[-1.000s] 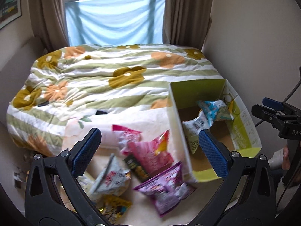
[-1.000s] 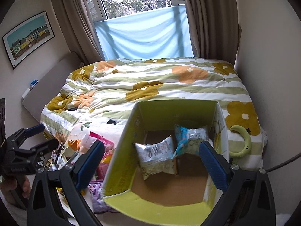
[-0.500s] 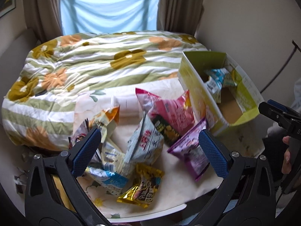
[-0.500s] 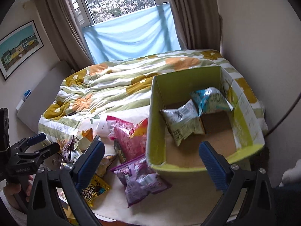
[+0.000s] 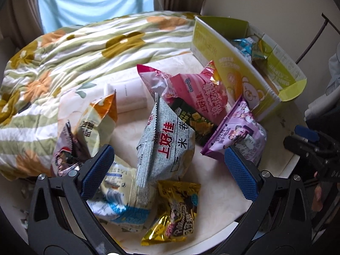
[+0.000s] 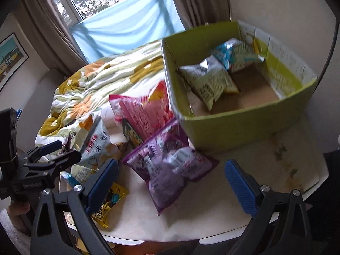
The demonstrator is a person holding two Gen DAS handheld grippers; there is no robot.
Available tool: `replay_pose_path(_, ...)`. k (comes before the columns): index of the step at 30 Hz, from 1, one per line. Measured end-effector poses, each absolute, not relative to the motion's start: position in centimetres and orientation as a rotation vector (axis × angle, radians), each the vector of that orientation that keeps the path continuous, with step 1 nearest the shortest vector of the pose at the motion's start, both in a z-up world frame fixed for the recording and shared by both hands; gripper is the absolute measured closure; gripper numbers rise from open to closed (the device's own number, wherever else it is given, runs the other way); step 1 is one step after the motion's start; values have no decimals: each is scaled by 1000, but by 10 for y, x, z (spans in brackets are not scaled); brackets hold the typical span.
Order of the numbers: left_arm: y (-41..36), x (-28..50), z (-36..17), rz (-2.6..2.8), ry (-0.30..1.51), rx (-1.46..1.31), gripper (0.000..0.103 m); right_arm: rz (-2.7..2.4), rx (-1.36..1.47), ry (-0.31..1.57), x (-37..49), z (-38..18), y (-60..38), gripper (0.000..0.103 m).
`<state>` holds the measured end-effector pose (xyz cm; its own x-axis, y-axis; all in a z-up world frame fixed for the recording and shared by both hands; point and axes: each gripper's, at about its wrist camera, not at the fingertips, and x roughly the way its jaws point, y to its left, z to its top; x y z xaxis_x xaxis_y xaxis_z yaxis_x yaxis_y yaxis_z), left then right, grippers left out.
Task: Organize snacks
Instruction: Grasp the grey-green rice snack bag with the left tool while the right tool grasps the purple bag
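Green box [image 6: 244,125] holds 2 snack bags [image 6: 210,80]; both tools [image 5: 170,167] [image 6: 170,182] spread, empty

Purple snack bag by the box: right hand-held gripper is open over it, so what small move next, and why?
Probably lower the right hand-held gripper straight onto the purple snack bag. Its jaws are open and empty, the bag lies between them on the table, nearest the green box, which already holds two bags and has bare floor left.
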<state>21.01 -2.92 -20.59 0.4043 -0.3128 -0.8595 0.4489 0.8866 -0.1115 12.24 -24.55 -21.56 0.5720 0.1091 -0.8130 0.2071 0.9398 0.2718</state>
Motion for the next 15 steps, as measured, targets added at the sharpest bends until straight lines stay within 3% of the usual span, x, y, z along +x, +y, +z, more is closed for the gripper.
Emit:
replay_pose_path(11, -55, 232, -251, -480, 1140, 192, 1, -50, 560, 1074, 131, -280, -250, 3)
replay_pose_path(15, -58, 239, -263, -476, 1179, 195, 7, -31, 653, 1084, 134, -291, -259, 3)
